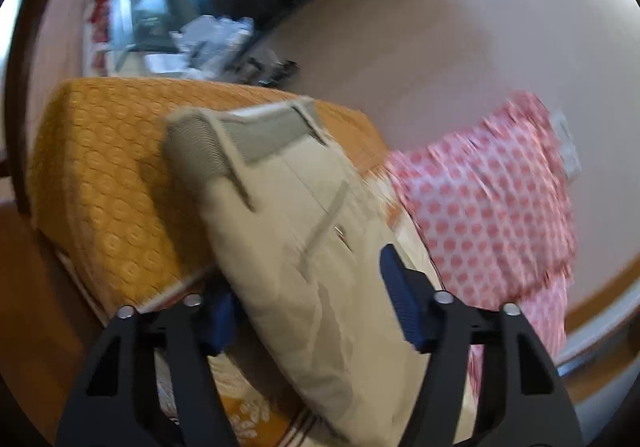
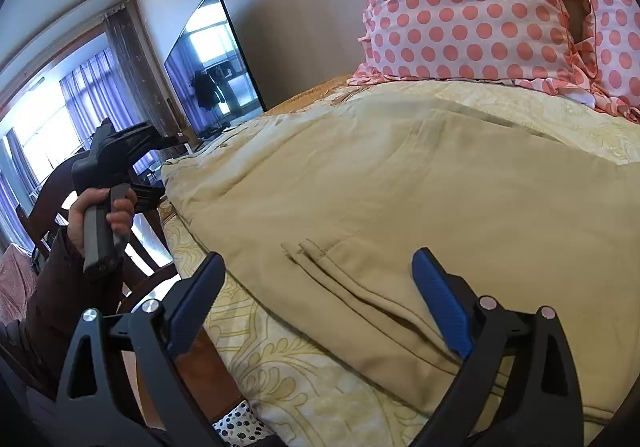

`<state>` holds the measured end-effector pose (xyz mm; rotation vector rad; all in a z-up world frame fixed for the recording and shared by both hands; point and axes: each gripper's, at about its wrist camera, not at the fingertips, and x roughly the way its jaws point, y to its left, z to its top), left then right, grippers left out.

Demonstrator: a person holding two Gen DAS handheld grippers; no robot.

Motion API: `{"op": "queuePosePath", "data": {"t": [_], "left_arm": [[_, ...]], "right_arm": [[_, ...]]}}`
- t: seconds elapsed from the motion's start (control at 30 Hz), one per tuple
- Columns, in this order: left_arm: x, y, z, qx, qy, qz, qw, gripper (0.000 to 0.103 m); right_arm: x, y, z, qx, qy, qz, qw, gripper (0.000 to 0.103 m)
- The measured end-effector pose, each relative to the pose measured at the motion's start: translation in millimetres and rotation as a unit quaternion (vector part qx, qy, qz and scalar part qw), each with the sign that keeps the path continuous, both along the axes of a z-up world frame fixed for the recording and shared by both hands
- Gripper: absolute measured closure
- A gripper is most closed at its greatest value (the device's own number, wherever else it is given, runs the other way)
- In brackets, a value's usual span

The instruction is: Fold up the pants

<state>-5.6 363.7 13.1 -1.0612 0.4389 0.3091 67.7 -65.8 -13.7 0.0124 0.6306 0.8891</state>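
Beige pants [image 1: 304, 231] lie on the bed, waistband at the far end in the left wrist view. My left gripper [image 1: 312, 299] is open, its jaws on either side of the near end of the pants without closing on the cloth. In the right wrist view the pants [image 2: 420, 199] spread flat over the bedspread, with a pocket seam near the fingers. My right gripper [image 2: 320, 299] is open and empty just above the near edge of the pants. The left gripper body [image 2: 116, 163] shows at the left, held in a hand beyond the bed edge.
An orange patterned bedspread [image 1: 100, 167] covers the bed. Pink polka-dot pillows [image 1: 492, 199] lie at its head, also in the right wrist view [image 2: 472, 7]. A television [image 2: 216, 59] stands against the wall. A wooden chair [image 2: 52, 203] stands left of the bed.
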Motion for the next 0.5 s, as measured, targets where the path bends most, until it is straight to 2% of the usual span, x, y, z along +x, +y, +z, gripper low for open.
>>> {"op": "queuePosePath", "data": {"t": [0.07, 0.1, 0.13, 0.23, 0.3, 0.4, 0.47, 0.5], "left_arm": [[-2.9, 4.0, -3.2, -0.002, 0.019, 0.032, 0.9993, 0.066], [-4.1, 4.4, -3.8, -0.002, 0.007, 0.03, 0.9995, 0.098], [-4.2, 3.2, -1.6, 0.005, 0.004, 0.028, 0.9996, 0.098], [5.3, -17.7, 29.3, 0.097, 0.017, 0.011, 0.9951, 0.098], [16.6, -41.5, 59.2, 0.164, 0.009, -0.017, 0.9862, 0.098], [45.0, -92.3, 99.2, 0.255, -0.009, -0.079, 0.9638, 0.098], [63.5, -134.0, 118.6, 0.298, -0.026, -0.129, 0.9455, 0.098], [71.9, -165.9, 130.4, 0.32, -0.043, -0.167, 0.9317, 0.099]], "right_arm": [[-0.5, -1.1, 0.1, 0.004, 0.002, 0.0, 1.0, 0.009], [-0.6, -3.0, 0.8, 0.009, 0.005, 0.001, 1.0, 0.009], [-1.0, -4.9, 1.6, 0.012, 0.008, 0.001, 1.0, 0.009], [-2.5, -17.9, 6.2, 0.034, 0.019, 0.0, 0.999, 0.009], [-7.4, -33.9, 12.4, 0.053, 0.015, -0.004, 0.998, 0.009], [-14.9, -62.0, 21.3, 0.075, 0.003, -0.025, 0.997, 0.009], [-19.4, -83.7, 26.5, 0.087, -0.005, -0.049, 0.995, 0.009], [-21.4, -95.6, 28.5, 0.092, -0.008, -0.063, 0.994, 0.009]]}}
